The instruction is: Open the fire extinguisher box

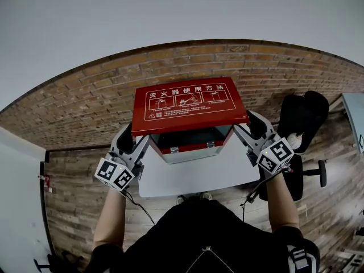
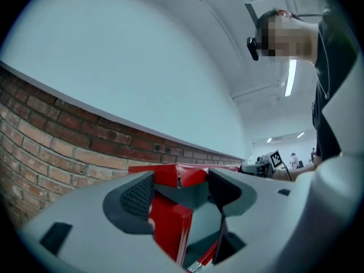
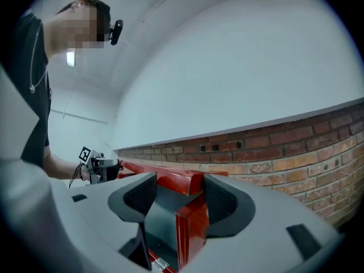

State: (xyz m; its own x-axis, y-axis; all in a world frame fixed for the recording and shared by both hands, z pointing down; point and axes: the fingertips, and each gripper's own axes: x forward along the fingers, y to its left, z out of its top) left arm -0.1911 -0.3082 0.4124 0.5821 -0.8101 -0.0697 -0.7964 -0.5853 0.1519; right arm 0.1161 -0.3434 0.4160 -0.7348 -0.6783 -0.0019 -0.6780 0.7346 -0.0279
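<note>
The red box (image 1: 190, 151) sits on a white table (image 1: 193, 178) pushed against a wall (image 1: 85, 95) that is brick below and plain white above. Its lid (image 1: 190, 104), printed with white pictograms and characters, is raised at the front, so the grey inside and a strip of red rim show under it.

The left gripper (image 1: 135, 140) is at the lid's near left corner and the right gripper (image 1: 245, 127) is at its near right corner. Both point level, in toward the box.

In the left gripper view the jaws stand wide with the red corner filling the gap between them. One ribbed pad (image 2: 136, 195) lies against the lid's side face. The right gripper view shows the same: wide jaws, the corner wedged between, a pad (image 3: 219, 201) touching red metal. Each gripper seems to be pinching its corner, though the far pads' contact is hard to confirm.

A dark chair (image 1: 304, 118) stands right of the table.
</note>
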